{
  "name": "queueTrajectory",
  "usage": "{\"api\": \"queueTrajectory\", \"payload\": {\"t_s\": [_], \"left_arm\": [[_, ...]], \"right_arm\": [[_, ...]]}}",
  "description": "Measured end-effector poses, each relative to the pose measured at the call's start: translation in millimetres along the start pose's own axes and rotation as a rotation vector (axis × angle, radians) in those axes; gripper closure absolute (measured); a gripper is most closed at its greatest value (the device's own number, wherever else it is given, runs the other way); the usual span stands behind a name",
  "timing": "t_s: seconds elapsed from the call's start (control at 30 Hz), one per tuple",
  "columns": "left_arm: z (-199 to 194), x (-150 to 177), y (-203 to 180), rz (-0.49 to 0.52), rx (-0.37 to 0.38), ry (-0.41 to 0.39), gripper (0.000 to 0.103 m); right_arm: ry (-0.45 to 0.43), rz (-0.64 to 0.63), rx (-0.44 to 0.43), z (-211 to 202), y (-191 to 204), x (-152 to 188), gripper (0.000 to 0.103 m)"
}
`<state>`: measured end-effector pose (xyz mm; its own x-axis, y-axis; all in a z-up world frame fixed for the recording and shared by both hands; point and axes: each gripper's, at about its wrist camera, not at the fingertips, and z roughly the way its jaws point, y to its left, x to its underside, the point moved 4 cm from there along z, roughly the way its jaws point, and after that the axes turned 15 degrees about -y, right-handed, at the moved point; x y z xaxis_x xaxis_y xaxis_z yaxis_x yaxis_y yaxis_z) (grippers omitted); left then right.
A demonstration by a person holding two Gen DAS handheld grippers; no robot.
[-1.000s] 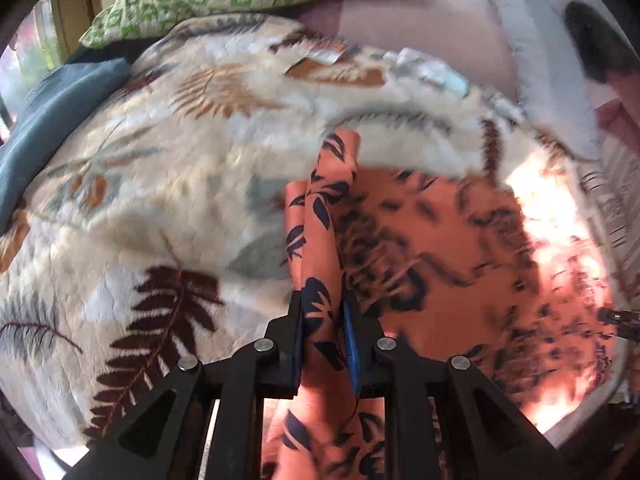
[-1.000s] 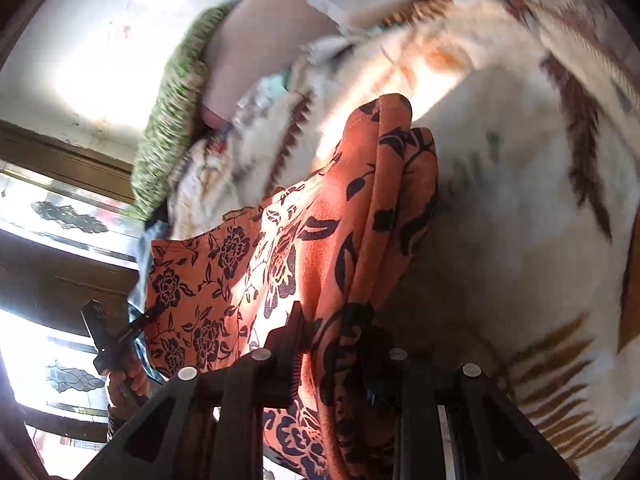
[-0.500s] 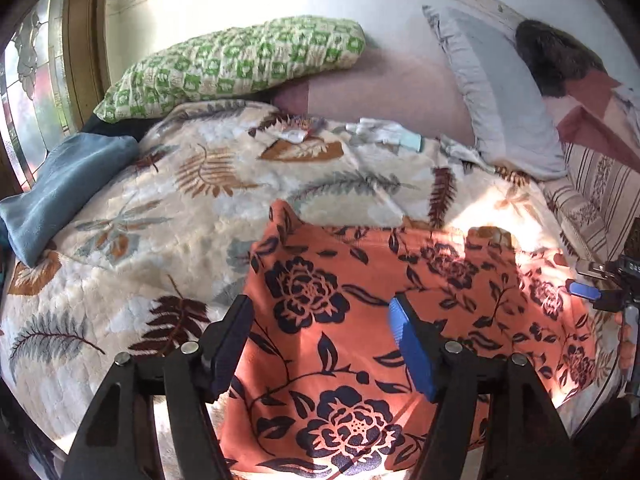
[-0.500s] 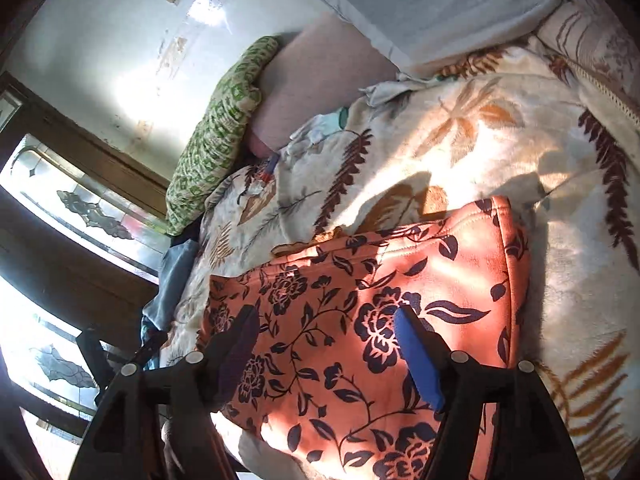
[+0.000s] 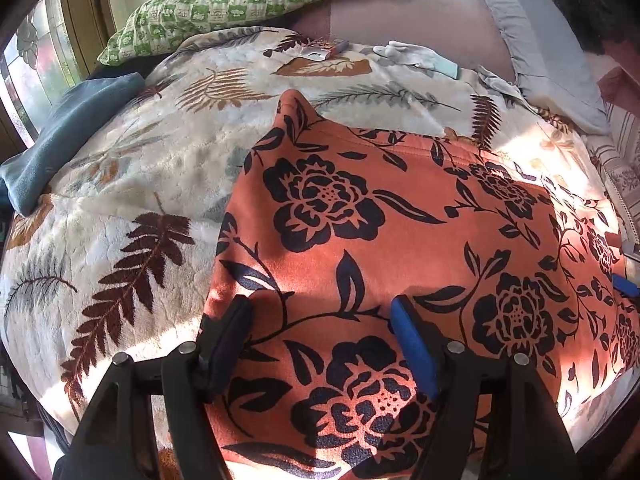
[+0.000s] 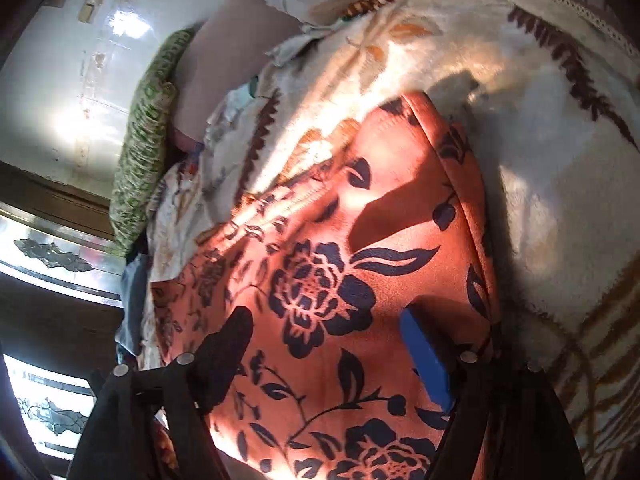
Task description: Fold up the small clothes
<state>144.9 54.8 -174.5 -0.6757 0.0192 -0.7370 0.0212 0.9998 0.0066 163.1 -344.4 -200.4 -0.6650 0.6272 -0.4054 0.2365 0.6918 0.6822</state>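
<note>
At the far left edge of the bed a folded blue cloth (image 5: pixel 68 136) lies against the window side, and a green checked pillow (image 5: pixel 244 0) leans along the head of the bed, both well apart from the work. The leaf-print blanket (image 5: pixel 132 184) covers the bed and carries everything.

The left gripper (image 5: pixel 320 344) hangs low over the near left part of the orange flowered garment (image 5: pixel 400 248), its two fingers spread wide with nothing between them; the blue pad (image 5: pixel 412 348) on one finger is plainly apart from the other. The garment is spread nearly flat across the middle of the blanket, reaching toward the near edge of the bed, with its far left corner poking up in a small peak. Lying flat like this, it looks laid out so that its edges can be found for a fold.

Small white and pale scraps (image 5: pixel 416 56) sit near the head of the bed, clear of the garment, beside a grey pillow (image 5: pixel 532 40).

The right gripper (image 6: pixel 324 356) hovers over the garment's right end, its fingers likewise spread and empty, close to the rounded right edge (image 6: pixel 476 216) where the cloth meets the blanket. With one claw over each end, both seem placed to take new holds on matching edges, so the cloth can be lifted evenly.
</note>
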Motion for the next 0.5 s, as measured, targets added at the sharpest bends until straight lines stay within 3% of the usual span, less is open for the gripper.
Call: {"api": "queueTrajectory", "payload": {"t_s": [0.1, 0.27, 0.4, 0.5], "left_arm": [[-4.6, -2.4, 3.9, -0.032, 0.009, -0.011, 0.031], [-8.8, -2.6, 3.9, -0.053, 0.026, -0.019, 0.031], [-3.6, 2.8, -1.2, -0.023, 0.017, 0.011, 0.031], [-10.8, 2.5, -1.6, -0.003, 0.019, -0.005, 0.031]], "right_arm": [[-0.027, 0.004, 0.012, -11.2, 10.0, -5.8, 0.024], [-0.044, -0.114, -0.065, -40.2, 46.4, 9.1, 0.024], [0.048, -0.105, 0.047, -11.8, 9.9, 38.7, 0.024], [0.013, -0.087, 0.045, -18.8, 14.4, 35.0, 0.024]]}}
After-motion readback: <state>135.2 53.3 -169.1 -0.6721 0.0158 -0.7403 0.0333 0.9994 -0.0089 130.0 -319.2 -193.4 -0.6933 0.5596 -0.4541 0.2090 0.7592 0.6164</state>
